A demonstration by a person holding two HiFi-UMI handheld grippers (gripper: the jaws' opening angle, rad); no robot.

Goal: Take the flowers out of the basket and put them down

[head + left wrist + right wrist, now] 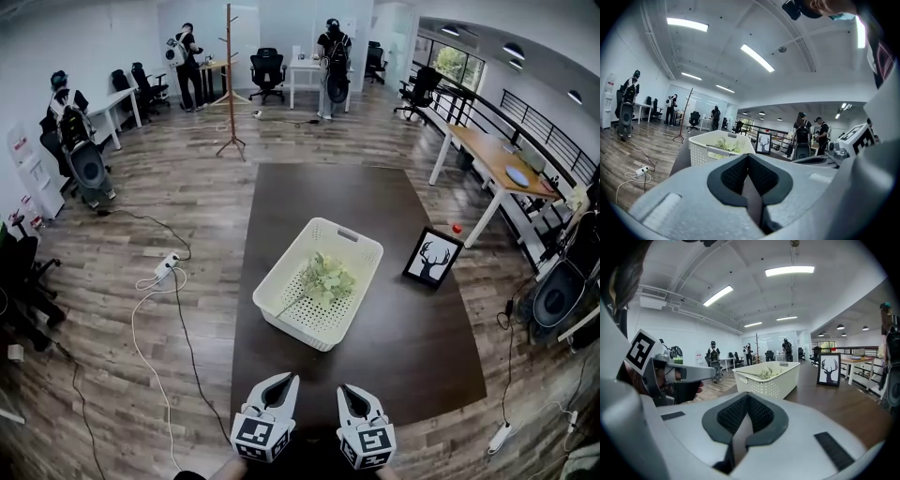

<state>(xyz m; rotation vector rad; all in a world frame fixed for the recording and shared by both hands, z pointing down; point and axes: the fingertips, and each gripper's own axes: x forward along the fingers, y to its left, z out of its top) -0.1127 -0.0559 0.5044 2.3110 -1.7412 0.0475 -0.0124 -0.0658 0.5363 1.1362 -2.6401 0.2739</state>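
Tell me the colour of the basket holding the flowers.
The basket is cream-white with perforated walls; the head view shows it best.

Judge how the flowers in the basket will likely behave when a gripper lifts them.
Probably light: the flowers are a small, wispy green bunch. Likely floppy, since a thin stem trails loosely across the basket floor. Sprigs may snag its perforated walls.

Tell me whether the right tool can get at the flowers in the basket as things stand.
Probably yes. The basket is open-topped, the flowers lie uncovered in it, and only bare table lies between it and the right tool. Its jaws are shut, so they must open first.
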